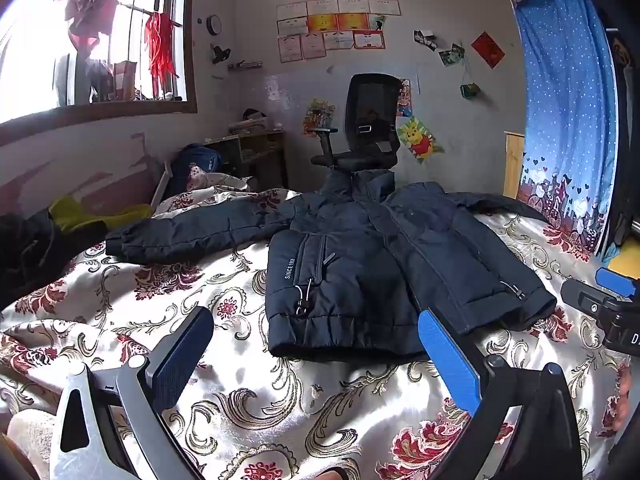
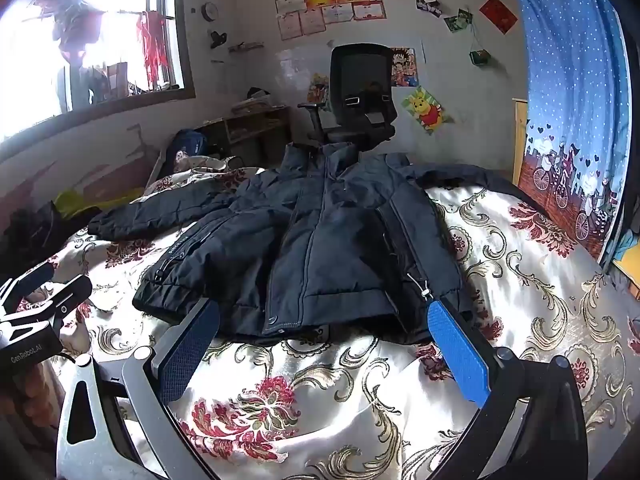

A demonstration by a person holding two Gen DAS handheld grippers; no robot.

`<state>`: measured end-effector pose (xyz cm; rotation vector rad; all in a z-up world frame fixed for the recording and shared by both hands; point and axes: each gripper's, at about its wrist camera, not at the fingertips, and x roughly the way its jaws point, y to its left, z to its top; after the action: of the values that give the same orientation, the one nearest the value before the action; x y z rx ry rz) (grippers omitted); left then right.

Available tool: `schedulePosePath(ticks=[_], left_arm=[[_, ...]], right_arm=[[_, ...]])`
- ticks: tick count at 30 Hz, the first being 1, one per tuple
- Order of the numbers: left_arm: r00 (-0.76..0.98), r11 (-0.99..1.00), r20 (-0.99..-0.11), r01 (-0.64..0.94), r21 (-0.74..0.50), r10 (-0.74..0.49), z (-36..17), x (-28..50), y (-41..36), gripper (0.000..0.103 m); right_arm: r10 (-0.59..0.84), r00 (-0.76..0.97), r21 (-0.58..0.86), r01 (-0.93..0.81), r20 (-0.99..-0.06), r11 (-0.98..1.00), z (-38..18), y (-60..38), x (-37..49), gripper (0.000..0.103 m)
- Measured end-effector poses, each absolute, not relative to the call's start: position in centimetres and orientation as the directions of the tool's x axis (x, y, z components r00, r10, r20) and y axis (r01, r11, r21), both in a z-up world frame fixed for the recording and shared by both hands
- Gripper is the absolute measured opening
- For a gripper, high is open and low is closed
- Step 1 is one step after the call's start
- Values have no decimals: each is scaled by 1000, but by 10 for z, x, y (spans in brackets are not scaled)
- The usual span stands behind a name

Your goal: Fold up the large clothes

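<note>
Holding both tools low over the bed, you have your left gripper (image 1: 316, 356) spread as wide as it goes, nothing between its dark pad and its blue pad, with only the shiny cream bedspread with red flowers and gold scrolls (image 1: 280, 412) beneath it. Your right gripper (image 2: 324, 340) stands just as wide and grips nothing; its two fingertips sit just short of the near hem of the dark navy padded jacket (image 2: 320, 232), the blue pad close by a dangling hem toggle.

That jacket lies front up and zipped on the bedspread, hem toward you, collar toward the far edge of the bed, one sleeve (image 1: 192, 236) stretched out to the left, the other reaching right toward the curtain.

Past the left sleeve, a yellow-green cloth (image 1: 100, 216) lies by the wall under the barred window (image 1: 92, 40). Beyond the collar stands a black mesh-backed office chair (image 1: 368, 120) against the wall of pinned papers, and a blue dotted curtain (image 1: 568, 100) hangs at far right.
</note>
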<state>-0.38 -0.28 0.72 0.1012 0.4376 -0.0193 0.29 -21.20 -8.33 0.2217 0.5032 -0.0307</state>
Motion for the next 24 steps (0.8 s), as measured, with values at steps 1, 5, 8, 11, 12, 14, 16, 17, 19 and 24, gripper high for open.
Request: schedulePosePath(ticks=[1, 5, 8, 11, 12, 14, 16, 17, 19, 24], left_arm=[[906, 995, -424, 41, 94, 3, 7, -4, -3, 103], [905, 995, -425, 41, 94, 3, 8, -4, -3, 103], [906, 995, -424, 39, 95, 5, 8, -4, -3, 103], [906, 995, -424, 39, 95, 5, 8, -4, -3, 103], [906, 995, -424, 40, 94, 4, 7, -4, -3, 103], [906, 995, -424, 40, 96, 4, 8, -4, -3, 103], [907, 995, -422, 42, 94, 2, 8, -4, -3, 103], [908, 995, -419, 44, 95, 0, 8, -4, -2, 103], [913, 994, -407, 51, 97, -7, 8, -6, -2, 103], [922, 993, -388, 55, 104, -11, 10, -6, 0, 103]], right_arm=[[25, 875, 203, 84, -484, 976, -83, -212, 3, 102], [23, 875, 203, 86, -483, 975, -84, -211, 3, 102], [26, 875, 205, 84, -484, 975, -84, -212, 4, 102], [29, 874, 207, 83, -486, 975, -85, -212, 4, 102], [29, 873, 208, 83, -487, 975, -85, -212, 4, 102], [31, 871, 211, 84, -491, 974, -87, -213, 4, 102], [40, 863, 221, 84, -503, 972, -93, -216, 5, 102], [49, 859, 232, 83, -510, 969, -96, -216, 5, 102], [47, 847, 236, 93, -529, 967, -99, -213, 9, 102], [-62, 823, 119, 155, -564, 981, -93, -204, 12, 102]])
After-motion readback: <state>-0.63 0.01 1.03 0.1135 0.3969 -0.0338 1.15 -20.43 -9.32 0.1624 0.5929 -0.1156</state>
